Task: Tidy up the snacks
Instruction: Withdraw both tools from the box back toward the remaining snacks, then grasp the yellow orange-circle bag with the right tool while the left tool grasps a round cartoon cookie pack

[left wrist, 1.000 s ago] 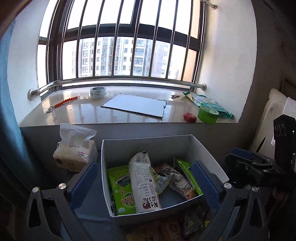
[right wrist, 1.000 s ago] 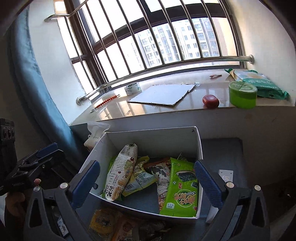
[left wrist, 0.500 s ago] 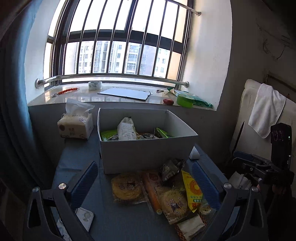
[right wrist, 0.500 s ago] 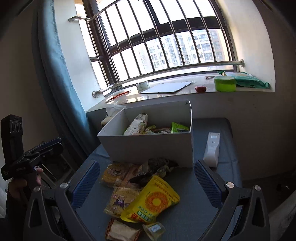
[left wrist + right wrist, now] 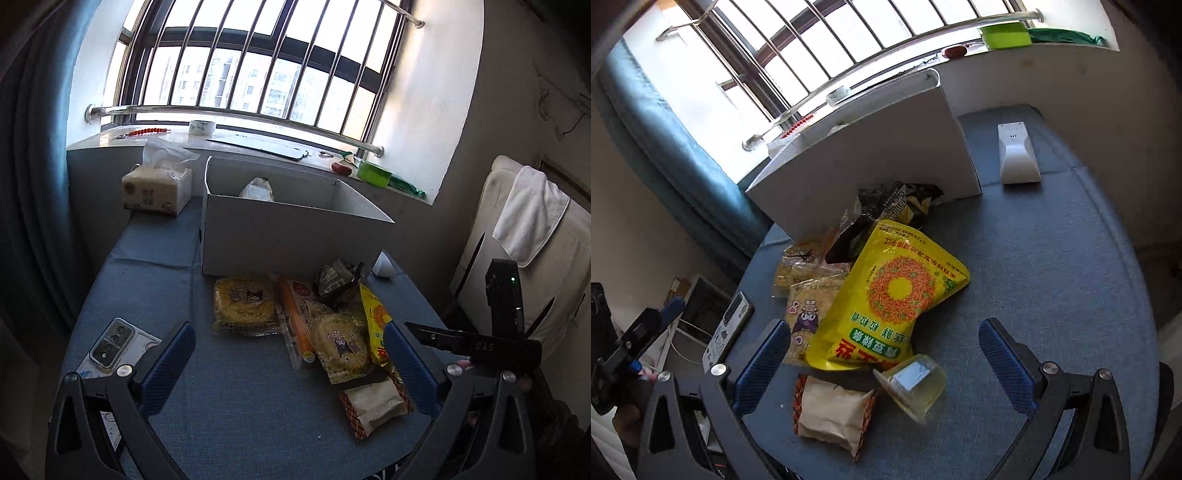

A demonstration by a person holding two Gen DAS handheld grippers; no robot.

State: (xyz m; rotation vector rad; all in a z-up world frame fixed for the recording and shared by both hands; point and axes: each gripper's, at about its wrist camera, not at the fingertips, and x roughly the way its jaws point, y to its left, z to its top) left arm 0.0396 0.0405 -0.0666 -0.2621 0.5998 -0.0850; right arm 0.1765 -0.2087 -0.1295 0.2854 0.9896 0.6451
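Note:
A white box (image 5: 291, 236) stands on the blue table, also in the right wrist view (image 5: 871, 158), with one white packet (image 5: 256, 190) showing above its rim. In front of it lie loose snacks: a yellow noodle cake (image 5: 243, 306), an orange pack (image 5: 295, 317), a second noodle cake (image 5: 340, 347), a yellow bag (image 5: 886, 299), a dark packet (image 5: 338, 278), a brown-edged pastry pack (image 5: 833, 411) and a clear cup (image 5: 912, 386). My left gripper (image 5: 291, 365) is open and empty above the table. My right gripper (image 5: 882, 358) is open and empty over the yellow bag and cup.
A phone (image 5: 112, 341) lies at the table's left edge. A tissue pack (image 5: 157, 190) stands left of the box. A white remote-like device (image 5: 1017, 155) lies right of the box. The windowsill holds tape (image 5: 202, 127), a cardboard sheet and a green tub (image 5: 373, 173).
Both grippers have pulled back from over the box and dropped toward the loose snacks in front of it. Both stay open and empty.

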